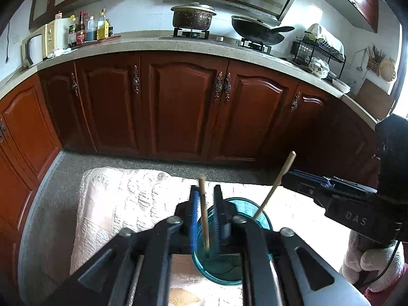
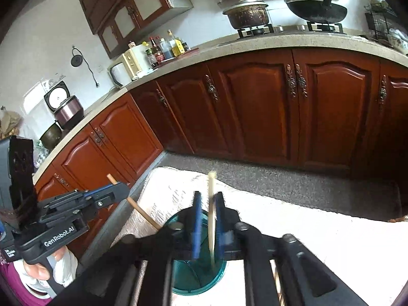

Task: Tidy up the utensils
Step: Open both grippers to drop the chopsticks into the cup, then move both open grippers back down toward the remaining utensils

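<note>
A teal glass cup [image 1: 257,214] [image 2: 201,283] stands on a pale quilted cloth [image 1: 119,199] [image 2: 306,232]. Two wooden chopsticks stand in it. One chopstick [image 1: 204,216] [image 2: 141,210] runs between my left gripper's [image 1: 206,204] fingers, lower end inside the cup. The other chopstick [image 1: 275,186] [image 2: 211,219] runs between my right gripper's [image 2: 207,211] fingers, also reaching into the cup. Both grippers' jaws stand narrow around their chopstick; the frames do not show whether they pinch it. Each gripper shows from the side in the other view, the right [image 1: 303,181] and the left [image 2: 112,191].
The cloth lies on a grey speckled surface [image 1: 51,204]. Red-brown cabinets [image 1: 178,102] stand beyond, under a counter with a pot [image 1: 192,15], a wok [image 1: 257,32], bottles [image 1: 89,28], a kettle [image 1: 33,48], a dish rack [image 1: 316,51] and a rice cooker [image 2: 65,105].
</note>
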{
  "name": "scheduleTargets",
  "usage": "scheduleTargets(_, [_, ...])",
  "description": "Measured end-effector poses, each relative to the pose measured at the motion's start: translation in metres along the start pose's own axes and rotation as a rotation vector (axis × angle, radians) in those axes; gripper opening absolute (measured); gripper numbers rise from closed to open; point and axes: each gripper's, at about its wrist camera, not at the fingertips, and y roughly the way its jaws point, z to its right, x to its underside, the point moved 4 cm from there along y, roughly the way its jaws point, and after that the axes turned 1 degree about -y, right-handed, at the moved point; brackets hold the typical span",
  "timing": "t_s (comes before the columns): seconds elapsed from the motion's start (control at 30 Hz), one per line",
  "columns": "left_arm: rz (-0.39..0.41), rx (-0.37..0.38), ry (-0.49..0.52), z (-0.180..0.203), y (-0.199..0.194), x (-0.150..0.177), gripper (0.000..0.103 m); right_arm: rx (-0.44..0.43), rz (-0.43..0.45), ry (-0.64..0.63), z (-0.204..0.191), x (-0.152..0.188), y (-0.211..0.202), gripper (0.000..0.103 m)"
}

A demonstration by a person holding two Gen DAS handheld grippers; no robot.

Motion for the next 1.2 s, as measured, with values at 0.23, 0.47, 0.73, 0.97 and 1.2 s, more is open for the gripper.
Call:
scheduleTargets(0.23, [0.025,-0.007,-0.009,0.002,-0.012,0.006,0.052,0.018,-0.012,-0.001,-0.003,0.018,-0.010,0.040])
scheduleTargets(0.47, [0.048,-0.033,0.010,0.014,-0.032,0.025,0.064,0.050,0.004,0.019,-0.006,0.048,-0.035,0.047])
scheduleTargets(0.73, [0.053,-0.048,0.055,0.037,-0.045,0.057,0.067,0.148,0.021,-0.003,-0.010,0.079,-0.067,0.055])
scheduleTargets(0.97, [0.037,-0.028,0.081,0.060,-0.048,0.086,0.071,0.227,0.021,0.037,0.005,0.116,-0.089,0.060])
scheduleTargets(1.2, [-0.034,0.011,0.099,0.084,-0.040,0.120,0.071,0.299,-0.028,0.087,0.036,0.160,-0.102,0.061])
